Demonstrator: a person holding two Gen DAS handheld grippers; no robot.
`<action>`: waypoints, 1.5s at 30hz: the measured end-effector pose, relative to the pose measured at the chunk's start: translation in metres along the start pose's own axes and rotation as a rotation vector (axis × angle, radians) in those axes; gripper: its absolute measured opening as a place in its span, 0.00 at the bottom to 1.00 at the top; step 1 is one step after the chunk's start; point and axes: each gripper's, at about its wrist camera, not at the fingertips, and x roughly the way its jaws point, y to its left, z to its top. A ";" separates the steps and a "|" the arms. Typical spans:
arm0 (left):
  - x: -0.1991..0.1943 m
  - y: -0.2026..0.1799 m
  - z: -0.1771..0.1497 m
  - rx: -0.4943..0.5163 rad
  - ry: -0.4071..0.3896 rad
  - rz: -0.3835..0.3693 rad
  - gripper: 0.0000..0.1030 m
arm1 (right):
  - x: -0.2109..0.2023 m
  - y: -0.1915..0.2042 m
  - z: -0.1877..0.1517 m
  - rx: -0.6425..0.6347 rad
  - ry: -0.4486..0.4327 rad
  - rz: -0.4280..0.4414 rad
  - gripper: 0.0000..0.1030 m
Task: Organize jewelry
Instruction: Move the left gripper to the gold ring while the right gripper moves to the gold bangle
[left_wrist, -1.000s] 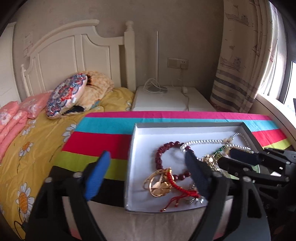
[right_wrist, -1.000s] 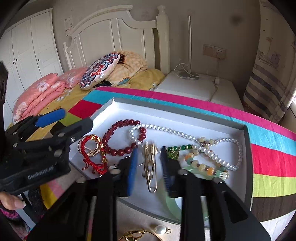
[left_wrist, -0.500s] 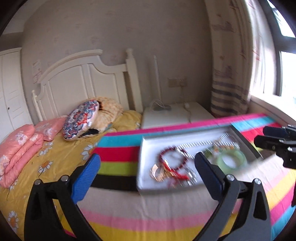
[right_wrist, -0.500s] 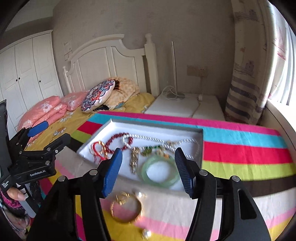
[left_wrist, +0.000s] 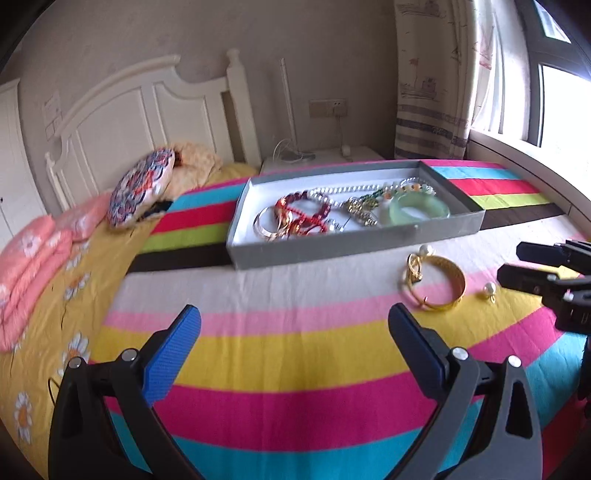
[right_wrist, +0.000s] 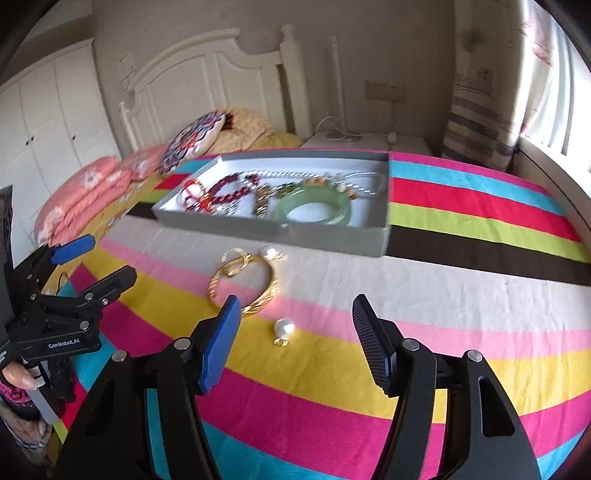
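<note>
A grey box (left_wrist: 354, 247) (right_wrist: 273, 229) with a white inside holds a green bangle (left_wrist: 419, 209) (right_wrist: 314, 206), a red bead bracelet (left_wrist: 306, 214) (right_wrist: 232, 186), a pearl necklace (left_wrist: 332, 194) and other pieces. On the striped cloth in front of it lie a gold bangle (left_wrist: 436, 284) (right_wrist: 243, 286), a gold ring (right_wrist: 236, 256) and two pearl earrings (left_wrist: 489, 288) (right_wrist: 283, 328) (right_wrist: 271, 253). My left gripper (left_wrist: 295, 332) is open and empty, back from the box. My right gripper (right_wrist: 295, 317) is open and empty, just short of the near pearl earring.
The striped cloth (left_wrist: 295, 369) covers a bed with a yellow flowered sheet (left_wrist: 44, 332), pink pillows (left_wrist: 33, 254) and a patterned cushion (left_wrist: 142, 192). A white headboard (left_wrist: 147, 110), a nightstand (left_wrist: 317, 160), a curtain (left_wrist: 432, 92) and a window ledge (left_wrist: 535, 177) stand behind.
Both grippers have pulled back and up from over the box to the near part of the cloth. The right gripper opened wide. The gold bangle and earrings came into view.
</note>
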 end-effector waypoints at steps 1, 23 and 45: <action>-0.001 0.003 0.000 -0.012 -0.006 0.002 0.98 | 0.002 0.007 0.000 -0.024 0.004 0.006 0.59; 0.009 0.021 0.001 -0.097 0.062 0.013 0.98 | 0.067 0.039 0.028 -0.443 0.221 0.235 0.69; 0.008 0.027 -0.001 -0.125 0.059 0.005 0.98 | 0.038 0.072 0.022 -0.411 0.061 0.150 0.56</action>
